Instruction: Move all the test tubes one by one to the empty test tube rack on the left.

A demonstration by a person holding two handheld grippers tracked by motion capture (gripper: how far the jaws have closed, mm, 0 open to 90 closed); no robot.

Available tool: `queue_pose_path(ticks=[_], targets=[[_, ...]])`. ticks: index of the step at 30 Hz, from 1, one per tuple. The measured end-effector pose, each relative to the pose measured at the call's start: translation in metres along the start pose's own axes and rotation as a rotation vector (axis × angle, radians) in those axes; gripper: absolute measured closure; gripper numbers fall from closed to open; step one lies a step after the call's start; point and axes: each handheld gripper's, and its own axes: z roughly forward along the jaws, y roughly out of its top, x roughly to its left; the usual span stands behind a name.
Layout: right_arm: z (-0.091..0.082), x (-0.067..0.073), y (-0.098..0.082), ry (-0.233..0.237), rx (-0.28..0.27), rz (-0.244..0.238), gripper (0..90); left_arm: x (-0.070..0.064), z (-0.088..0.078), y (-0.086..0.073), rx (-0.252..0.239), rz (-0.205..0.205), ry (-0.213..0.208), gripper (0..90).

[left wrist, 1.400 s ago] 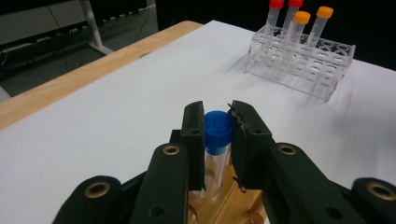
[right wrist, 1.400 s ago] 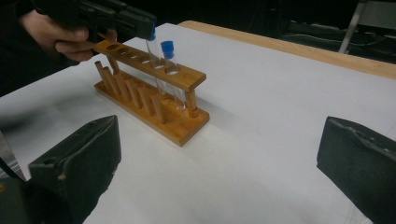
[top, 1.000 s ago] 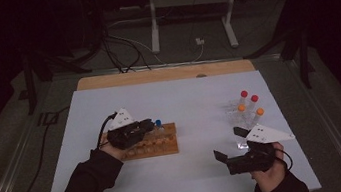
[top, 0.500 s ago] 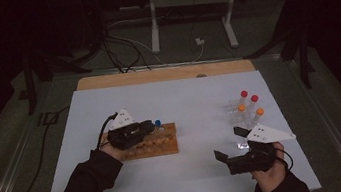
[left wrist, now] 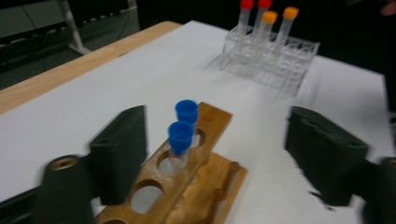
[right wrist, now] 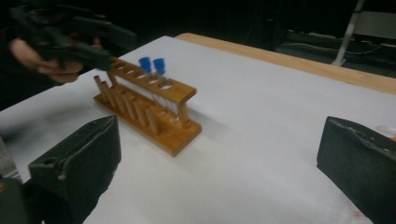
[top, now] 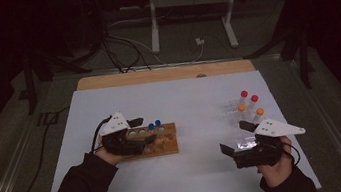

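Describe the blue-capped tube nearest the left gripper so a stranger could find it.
On the white table stands a wooden rack, by the left gripper. Two blue-capped tubes stand in neighbouring holes; yours is the one beside the rack's empty holes, its twin sitting toward the rack's end.

Black sleeves (top: pixel 78 189), black tongs (top: pixel 149 130), grey plates (top: pixel 114 124)

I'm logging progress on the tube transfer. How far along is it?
Done: two blue-capped tubes stand in the wooden rack. In hand: nothing; the left tongs have just been opening and stand around the nearer blue tube without pressing it, while the right tongs are open and empty. Left: two red-capped and two orange-capped tubes stand in the clear rack, and the wooden rack has empty holes.
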Motion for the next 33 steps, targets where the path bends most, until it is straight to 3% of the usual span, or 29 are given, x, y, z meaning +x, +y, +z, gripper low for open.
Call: queue_pose_path(ticks=[7, 11, 13, 18, 25, 33], targets=[[-0.012, -0.025, 0.008, -0.047, -0.029, 0.000, 0.0, -0.012, -0.017, -0.001, 0.002, -0.007, -0.055, 2.8], [-0.016, -0.043, 0.008, -0.095, -0.029, 0.008, 0.0, -0.018, -0.025, -0.007, -0.015, -0.020, -0.066, 2.2], [-0.018, -0.051, 0.007, -0.144, -0.027, 0.018, 0.0, -0.021, -0.029, -0.011, -0.021, -0.023, -0.064, 2.2], [-0.017, -0.071, 0.000, -0.215, -0.020, 0.076, 0.0, -0.023, -0.037, -0.020, -0.040, -0.038, -0.054, 2.2], [-0.013, -0.090, -0.016, -0.287, 0.046, 0.104, 0.5, -0.024, -0.045, -0.029, -0.046, -0.061, -0.049, 2.2], [-0.007, -0.102, -0.032, -0.347, 0.125, 0.144, 15.3, -0.024, -0.047, -0.035, -0.045, -0.074, -0.038, 2.2]])
